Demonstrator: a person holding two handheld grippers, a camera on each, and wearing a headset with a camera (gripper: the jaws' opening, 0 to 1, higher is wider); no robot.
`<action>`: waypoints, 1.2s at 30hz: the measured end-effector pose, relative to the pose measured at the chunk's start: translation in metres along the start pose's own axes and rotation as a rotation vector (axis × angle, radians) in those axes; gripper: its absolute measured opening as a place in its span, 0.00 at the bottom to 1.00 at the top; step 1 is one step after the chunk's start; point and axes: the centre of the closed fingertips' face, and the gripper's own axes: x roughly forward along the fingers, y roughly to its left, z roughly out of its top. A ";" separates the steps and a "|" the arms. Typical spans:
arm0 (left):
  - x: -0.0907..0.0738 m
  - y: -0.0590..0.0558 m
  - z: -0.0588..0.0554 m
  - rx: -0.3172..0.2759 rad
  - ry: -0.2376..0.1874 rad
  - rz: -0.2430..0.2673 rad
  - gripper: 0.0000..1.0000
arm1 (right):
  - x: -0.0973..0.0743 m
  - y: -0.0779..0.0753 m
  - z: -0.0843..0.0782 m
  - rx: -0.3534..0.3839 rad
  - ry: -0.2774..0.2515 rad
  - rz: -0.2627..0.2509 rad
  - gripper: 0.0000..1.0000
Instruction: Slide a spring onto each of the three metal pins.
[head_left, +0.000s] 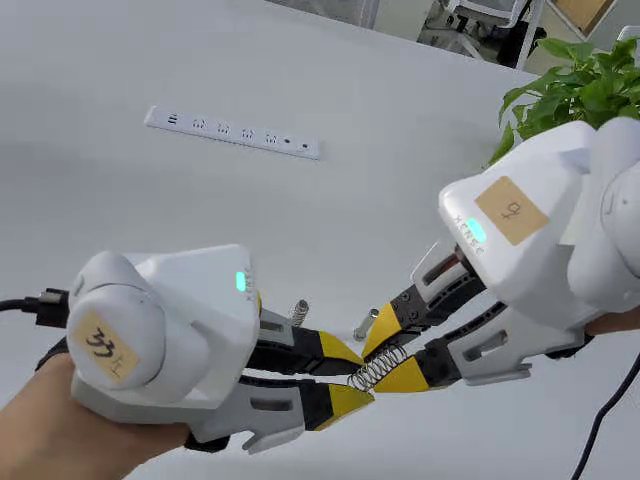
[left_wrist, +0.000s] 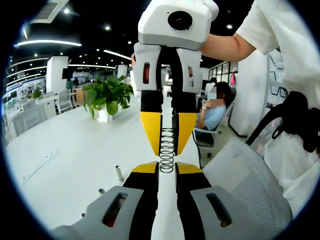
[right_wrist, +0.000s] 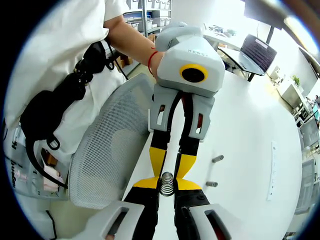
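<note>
A coiled metal spring (head_left: 380, 366) spans the gap between my two grippers above the white table (head_left: 150, 220). My right gripper (head_left: 375, 370) is shut on the spring (right_wrist: 166, 184), whose open end faces its camera. The left gripper (head_left: 362, 385) meets it tip to tip, shut on a thin metal pin (right_wrist: 176, 159) that runs into the spring (left_wrist: 167, 145). Two more short metal pins (head_left: 299, 310) (head_left: 366, 323) lie on the table just behind the fingertips. They also appear in the left gripper view as one pin (left_wrist: 119, 172) and another pin (left_wrist: 101, 191).
A white power strip (head_left: 232, 131) lies farther back on the table. A potted plant (head_left: 575, 85) stands at the back right. A grey mesh chair (right_wrist: 105, 155) and the person's body are at the table's near edge.
</note>
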 end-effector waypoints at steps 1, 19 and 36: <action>-0.001 0.001 0.000 0.001 -0.002 0.004 0.10 | 0.000 0.000 0.000 0.001 -0.001 0.000 0.06; -0.022 0.015 -0.010 -0.021 0.007 0.084 0.29 | -0.014 -0.009 -0.001 0.025 -0.007 -0.042 0.06; -0.060 0.037 -0.032 -0.045 0.043 0.193 0.47 | -0.034 -0.030 -0.024 0.101 0.006 -0.110 0.06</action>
